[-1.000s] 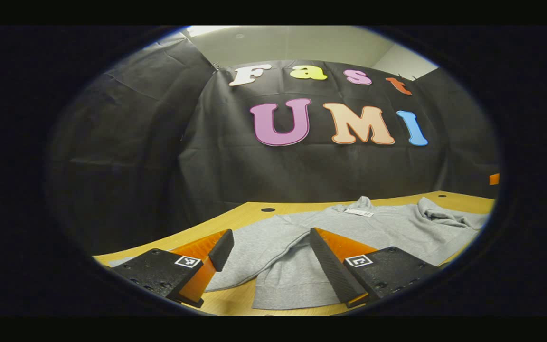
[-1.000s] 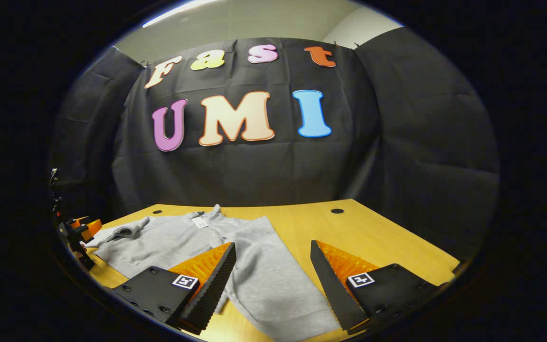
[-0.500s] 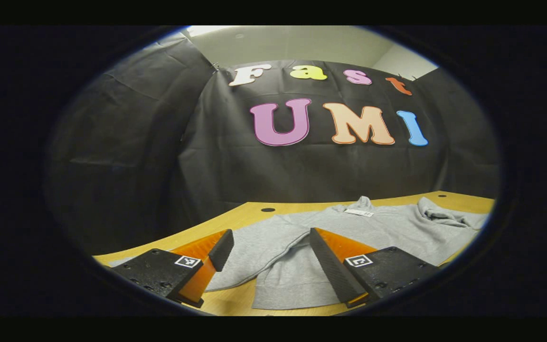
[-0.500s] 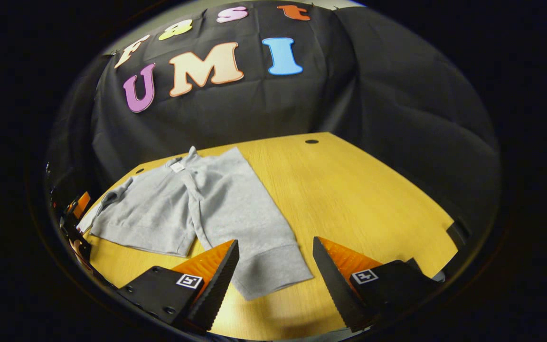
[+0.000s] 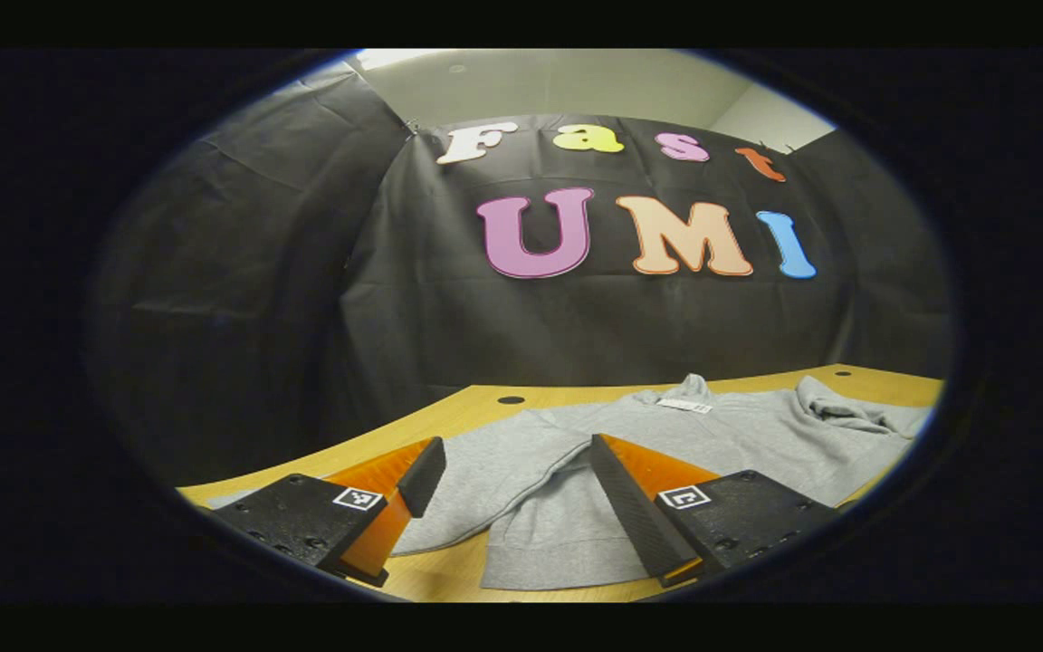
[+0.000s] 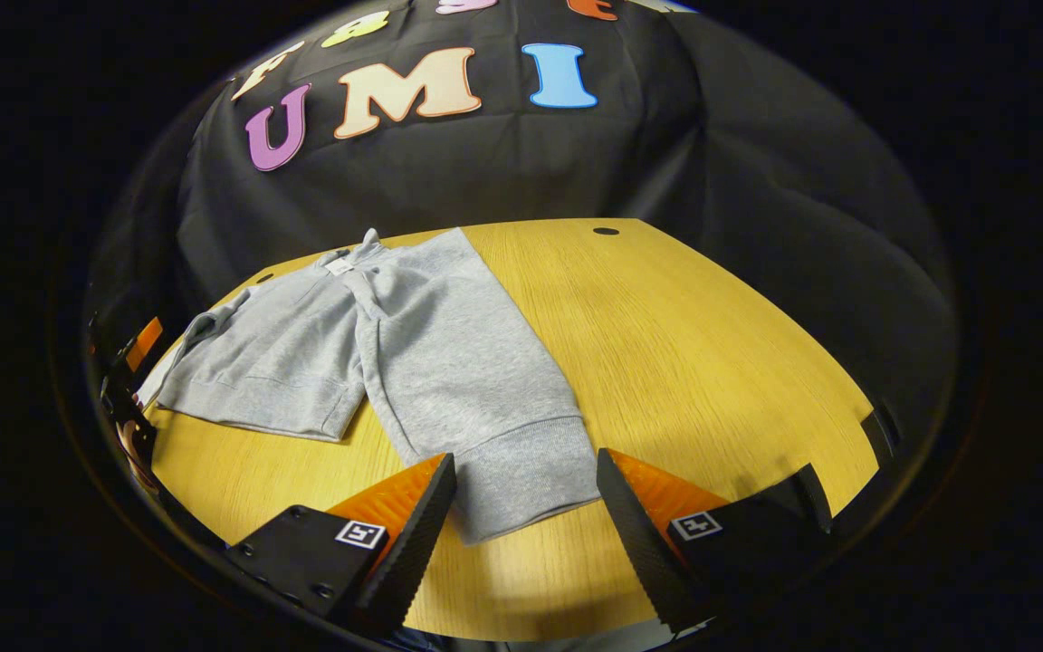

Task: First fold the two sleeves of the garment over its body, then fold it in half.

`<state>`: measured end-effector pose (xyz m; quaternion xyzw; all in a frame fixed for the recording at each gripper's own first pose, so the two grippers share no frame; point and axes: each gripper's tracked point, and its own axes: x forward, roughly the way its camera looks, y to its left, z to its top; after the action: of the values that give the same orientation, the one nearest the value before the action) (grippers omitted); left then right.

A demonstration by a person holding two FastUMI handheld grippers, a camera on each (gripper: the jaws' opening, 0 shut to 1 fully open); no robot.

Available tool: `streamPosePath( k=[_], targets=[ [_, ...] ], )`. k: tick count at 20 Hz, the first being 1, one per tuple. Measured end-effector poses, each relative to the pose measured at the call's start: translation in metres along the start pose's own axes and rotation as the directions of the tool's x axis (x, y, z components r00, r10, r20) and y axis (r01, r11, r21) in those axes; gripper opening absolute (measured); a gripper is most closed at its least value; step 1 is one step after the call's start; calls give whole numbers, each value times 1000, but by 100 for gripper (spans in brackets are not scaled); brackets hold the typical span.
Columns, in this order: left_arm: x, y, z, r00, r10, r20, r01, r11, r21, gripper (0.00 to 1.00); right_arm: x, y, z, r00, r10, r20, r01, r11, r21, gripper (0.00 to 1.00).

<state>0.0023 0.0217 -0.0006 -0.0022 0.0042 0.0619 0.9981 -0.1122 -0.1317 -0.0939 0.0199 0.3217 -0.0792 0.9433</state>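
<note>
A grey sweatshirt [image 6: 277, 353] lies flat on the wooden table [image 6: 712, 344], with a white tag [image 6: 338, 265] at its collar. One long sleeve [image 6: 458, 362] runs toward me, and its ribbed cuff [image 6: 531, 471] lies between and just beyond my right gripper's fingertips. The right gripper [image 6: 526, 462] is open and above the table. In the left gripper view the sweatshirt [image 5: 739, 435] spreads to the right. My left gripper [image 5: 514, 448] stands open low over the other sleeve [image 5: 503, 462], near the hem [image 5: 558, 566]. Neither gripper holds cloth.
The table has a round cable hole at the back [image 6: 606, 232], which the left gripper view shows as a hole [image 5: 511, 399] too. Bare wood [image 6: 757, 380] stretches right of the sleeve. Black cloth walls close the back and sides. An orange part of the other gripper [image 6: 143, 342] sits at the far left edge.
My right gripper has risen and tipped down toward the table, closing in on the sleeve cuff. The left gripper and the sweatshirt have not moved.
</note>
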Motion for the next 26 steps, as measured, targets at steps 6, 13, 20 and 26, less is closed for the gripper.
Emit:
streamPosePath(
  k=[6,13,20,26],
  targets=[
    [2,1,1,1000,0,-1,0,1000,0,94,-1,9,-3,1000,30,3,-30,1000,8,59],
    [-1,2,-1,1000,0,-1,0,1000,-1,94,-3,18,-6,997,69,-15,-68,994,86,10],
    [1,0,2,1000,0,-2,0,1000,-1,94,-7,28,-8,993,113,-36,-110,991,82,5],
    [1,1,2,1000,-1,-2,1,1000,0,94,-6,34,19,994,109,-16,-107,992,68,5]
  ],
)
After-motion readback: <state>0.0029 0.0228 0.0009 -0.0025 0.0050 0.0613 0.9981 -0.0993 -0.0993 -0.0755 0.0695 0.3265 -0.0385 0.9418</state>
